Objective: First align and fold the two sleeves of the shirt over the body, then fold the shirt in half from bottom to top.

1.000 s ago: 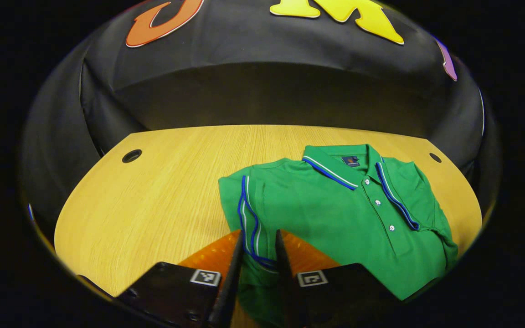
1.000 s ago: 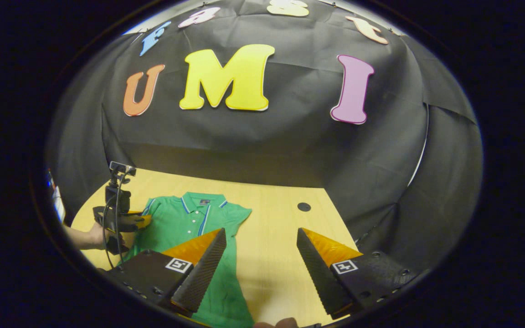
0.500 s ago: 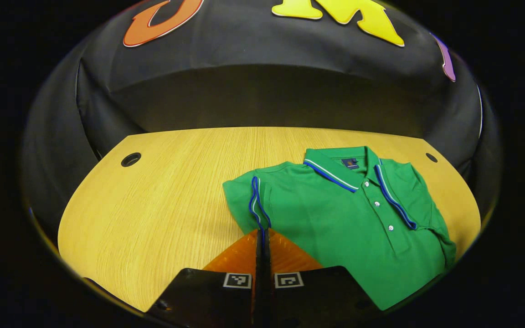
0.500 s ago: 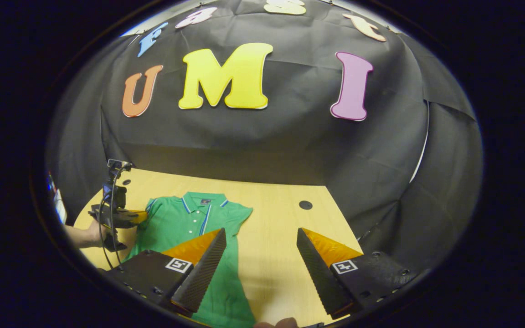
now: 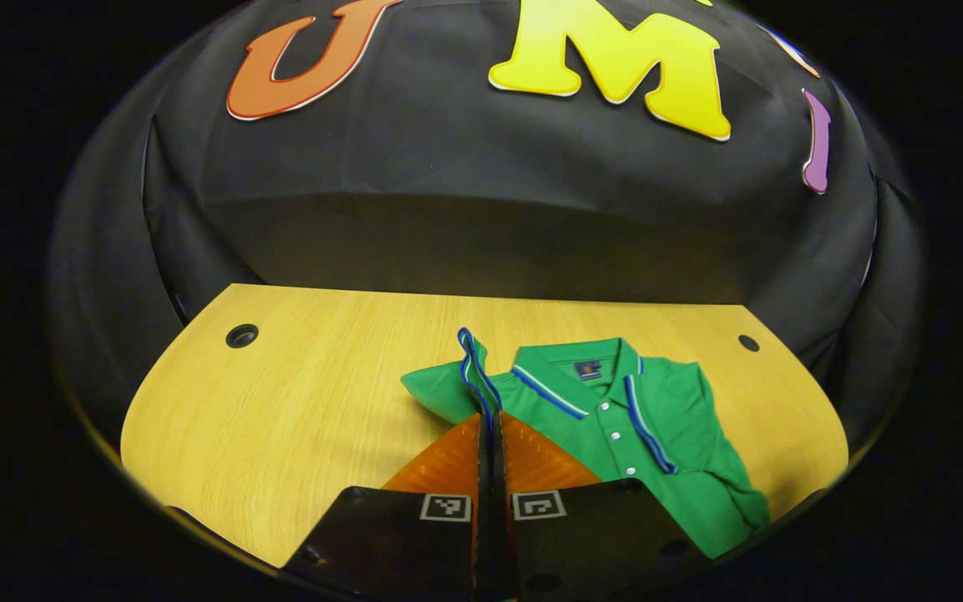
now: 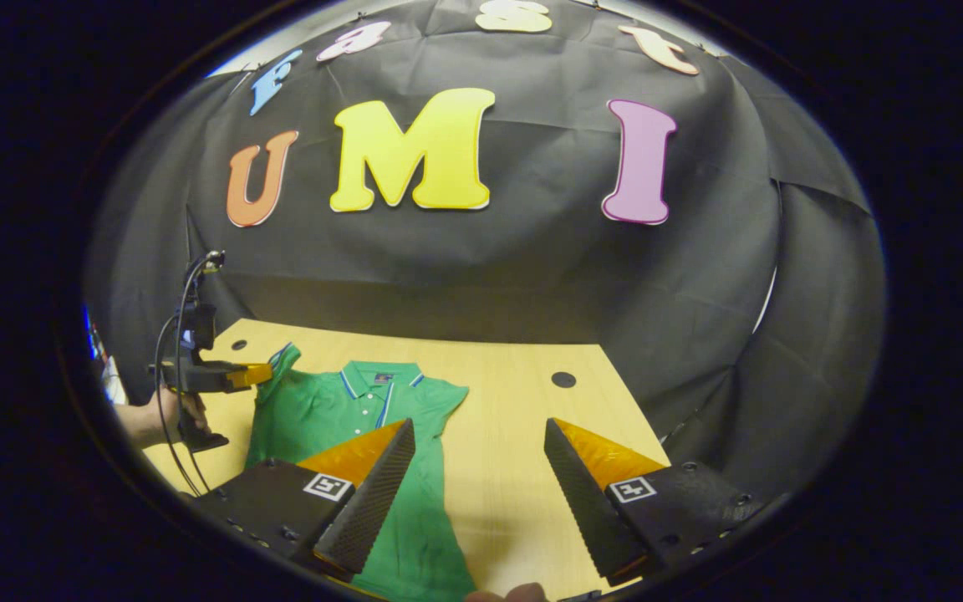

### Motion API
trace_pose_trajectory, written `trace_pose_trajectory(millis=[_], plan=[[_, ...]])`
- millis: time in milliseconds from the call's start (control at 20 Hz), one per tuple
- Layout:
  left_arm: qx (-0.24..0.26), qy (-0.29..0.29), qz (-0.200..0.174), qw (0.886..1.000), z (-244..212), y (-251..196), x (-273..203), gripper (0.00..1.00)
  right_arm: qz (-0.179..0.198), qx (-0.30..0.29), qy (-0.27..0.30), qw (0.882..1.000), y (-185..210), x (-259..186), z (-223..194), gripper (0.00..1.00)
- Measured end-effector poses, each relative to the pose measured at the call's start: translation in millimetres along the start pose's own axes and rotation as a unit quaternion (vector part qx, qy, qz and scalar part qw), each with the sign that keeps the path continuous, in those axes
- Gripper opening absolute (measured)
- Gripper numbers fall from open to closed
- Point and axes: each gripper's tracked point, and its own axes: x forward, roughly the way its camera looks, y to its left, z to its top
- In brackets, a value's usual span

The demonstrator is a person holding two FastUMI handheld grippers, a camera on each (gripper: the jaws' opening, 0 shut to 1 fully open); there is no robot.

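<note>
Left gripper view, left to right. A pale wooden tabletop (image 5: 281, 418) carries one green polo shirt (image 5: 665, 460), lying collar-away and front-up on the right half. Two round holes pierce the tabletop, one near each far corner. The left gripper (image 5: 486, 422) has its jaws closed on the blue-trimmed cuff of one sleeve (image 5: 469, 364), which stands raised above the tabletop; the lift presumably frees the sleeve so it can be carried across and laid over the shirt's body. The collar (image 5: 573, 380) with its striped edge, and the button placket below it, lie flat and undisturbed.

Right gripper view, left to right. A hand (image 6: 151, 418) holds the left gripper at the left margin, its tips at the raised sleeve (image 6: 277, 364). The shirt (image 6: 339, 418) spreads from there toward the centre, its other sleeve (image 6: 440, 397) flat and unfolded on the tabletop (image 6: 515, 418). The right gripper (image 6: 477, 456) hovers in the foreground with jaws wide apart and nothing between them, apparently waiting for its own sleeve.

Count: one shirt, two sleeves (neither folded over yet), two grippers, two tabletop holes. The bottom-to-top fold is not begun.
</note>
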Motion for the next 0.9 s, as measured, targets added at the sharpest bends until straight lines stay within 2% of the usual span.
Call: trace_pose_trajectory(millis=[350, 550, 600, 800, 900], plan=[[0.018, 0.040, -0.047, 0.998, -25, -92, 32, 0.07, -0.042, 0.024, -0.006, 0.999, -43, -22, -13, 0.95], [0.029, 0.047, -0.049, 0.997, -39, -109, 44, 0.11, -0.058, 0.033, -0.003, 0.998, -58, -27, -18, 0.95], [0.033, 0.040, -0.049, 0.997, -38, -111, 46, 0.22, -0.059, 0.034, -0.004, 0.998, -59, -28, -18, 0.95], [0.038, 0.019, -0.038, 0.998, -29, -104, 29, 1.00, -0.050, 0.036, -0.012, 0.998, -49, -25, -16, 0.95], [0.038, 0.006, -0.029, 0.999, -21, -96, 13, 1.00, -0.039, 0.031, -0.017, 0.999, -40, -24, -13, 0.95]])
